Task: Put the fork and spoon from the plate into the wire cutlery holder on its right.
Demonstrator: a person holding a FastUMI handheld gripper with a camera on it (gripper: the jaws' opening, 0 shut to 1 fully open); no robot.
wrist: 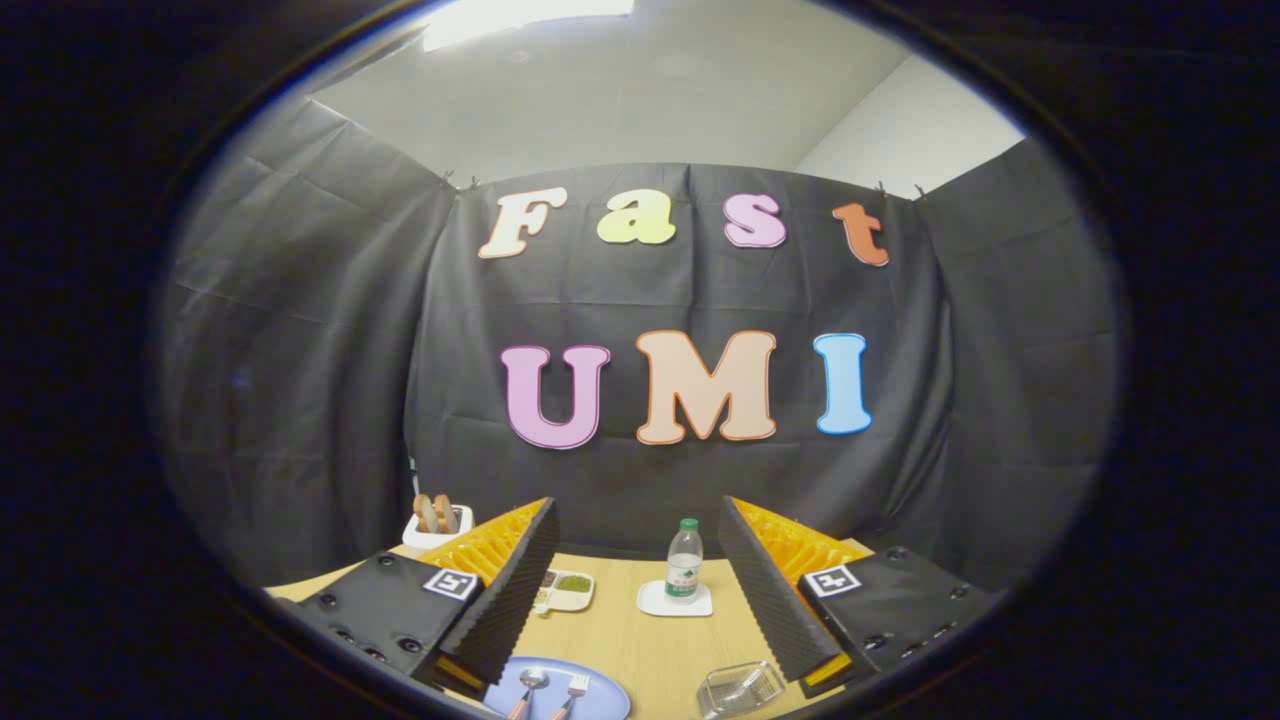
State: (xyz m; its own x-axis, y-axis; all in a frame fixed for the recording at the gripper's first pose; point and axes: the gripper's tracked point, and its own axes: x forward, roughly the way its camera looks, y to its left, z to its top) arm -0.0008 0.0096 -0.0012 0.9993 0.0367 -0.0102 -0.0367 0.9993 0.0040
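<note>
A blue plate (pixel 600 692) lies on the wooden table, low between my fingers toward the left one. On it rest a spoon (pixel 529 683) and a fork (pixel 574 688), side by side with heads pointing away from me. The wire cutlery holder (pixel 741 689) sits to the plate's right, close to my right finger. My gripper (pixel 637 580) is held above the table with its fingers wide apart and nothing between them.
Beyond the fingers stand a water bottle (pixel 684 561) on a white coaster (pixel 675 600) and a small white dish (pixel 565 589) with green food. A white toaster (pixel 437 525) holding bread slices stands at the back left by the table's far edge.
</note>
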